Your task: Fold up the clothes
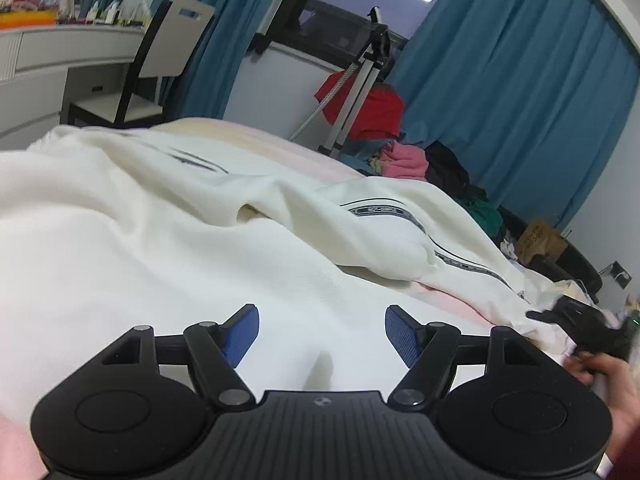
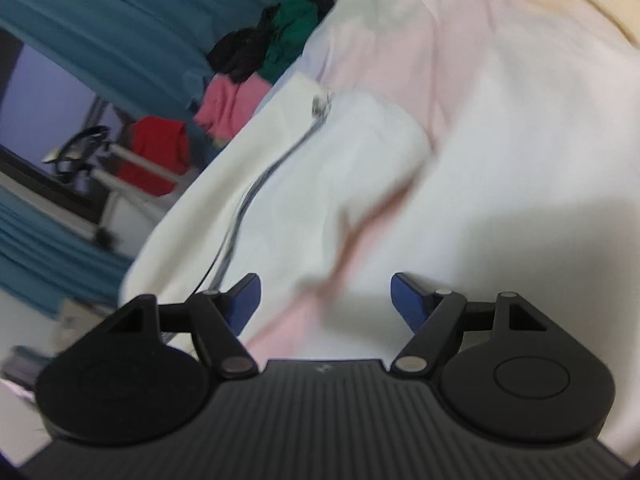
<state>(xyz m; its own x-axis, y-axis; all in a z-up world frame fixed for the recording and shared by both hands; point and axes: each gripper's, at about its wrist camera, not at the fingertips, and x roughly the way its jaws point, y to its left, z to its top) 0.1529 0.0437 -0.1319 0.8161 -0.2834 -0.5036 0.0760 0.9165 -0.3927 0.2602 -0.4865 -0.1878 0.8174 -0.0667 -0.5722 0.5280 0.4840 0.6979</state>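
Note:
A cream-white garment (image 1: 160, 216) with a black-and-white striped band (image 1: 384, 212) lies crumpled across a pale pink sheet (image 1: 452, 300) on a bed. My left gripper (image 1: 322, 334) hovers low over the garment's near part, open, with nothing between its blue pads (image 1: 240, 336). In the right wrist view the same garment (image 2: 312, 184), its dark stripe (image 2: 256, 184) running along it, lies on the pink sheet (image 2: 420, 60). My right gripper (image 2: 326, 304) is open just above the garment's edge, holding nothing. The right gripper (image 1: 580, 320) also shows at the far right of the left wrist view, held by a hand (image 1: 616, 384).
A pile of clothes, red (image 1: 372, 108), pink (image 1: 404, 160), black and green (image 1: 484, 212), sits beyond the bed by a tripod (image 1: 360, 80). Teal curtains (image 1: 500, 92) hang behind. A chair (image 1: 160, 60) and white desk (image 1: 60, 52) stand at the left; a cardboard box (image 1: 540, 240) at the right.

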